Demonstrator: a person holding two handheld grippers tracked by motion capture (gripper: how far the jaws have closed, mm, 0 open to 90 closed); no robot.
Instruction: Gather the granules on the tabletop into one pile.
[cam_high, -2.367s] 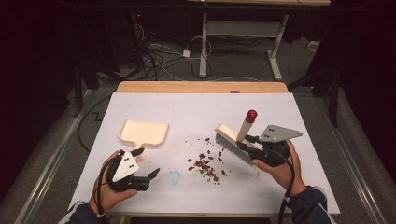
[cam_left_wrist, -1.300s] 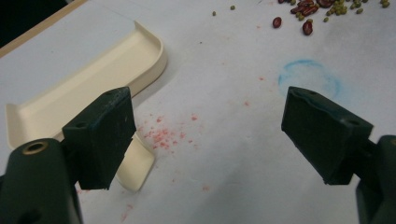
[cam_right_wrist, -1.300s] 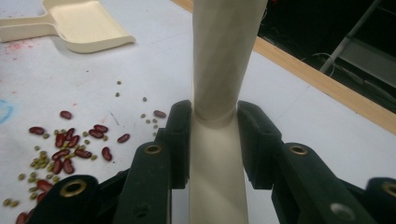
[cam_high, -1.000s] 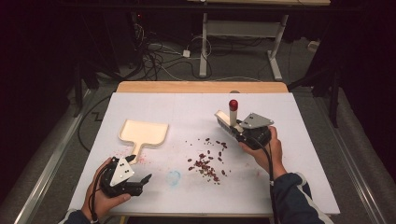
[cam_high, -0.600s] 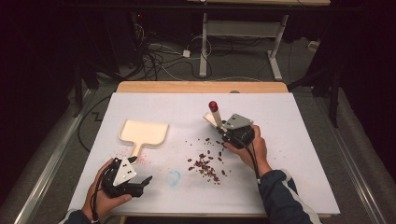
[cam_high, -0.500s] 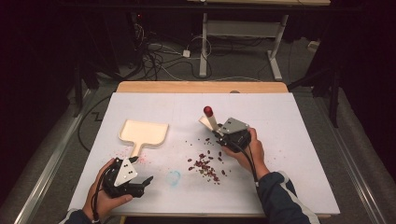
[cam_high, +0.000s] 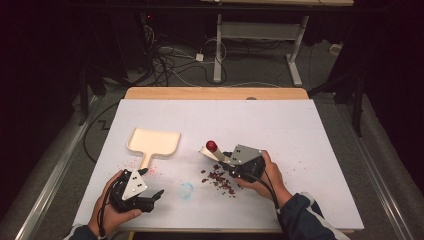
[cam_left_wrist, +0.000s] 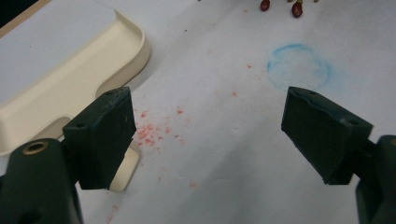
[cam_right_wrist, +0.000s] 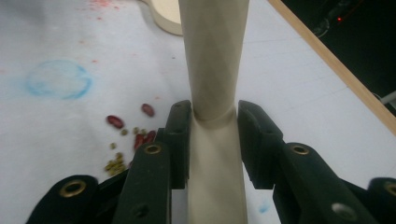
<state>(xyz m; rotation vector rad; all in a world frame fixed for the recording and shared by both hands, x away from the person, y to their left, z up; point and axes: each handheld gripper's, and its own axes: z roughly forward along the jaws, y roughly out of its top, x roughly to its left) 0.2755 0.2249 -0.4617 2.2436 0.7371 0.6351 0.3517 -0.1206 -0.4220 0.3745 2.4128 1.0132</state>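
Down at the near edge of the white tabletop (cam_high: 310, 130), toward its left corner, the left gripper (cam_high: 141, 192) rests in the hand with its jaws spread wide and nothing between them. Just beyond it lies the handle of the flat cream plastic dustpan (cam_high: 154, 142), with faint red specks and a smudged blue ring (cam_left_wrist: 299, 72) on the surface close by.

Over at the middle of the tabletop, the right gripper (cam_high: 227, 161) has its jaws clamped tight on the cream handle of the small red-tipped brush (cam_right_wrist: 214, 70), the handle running straight up between them. The brush leans over the scatter of dark red beans and small green bits (cam_high: 220, 179), which sits just beside the gripper on its near side.

My read: this is a sweep-up job, and the brush is being set against the pile for a stroke toward the dustpan. The next move calls for the open left gripper to take the dustpan handle and hold the pan's lip flat beside the beans.
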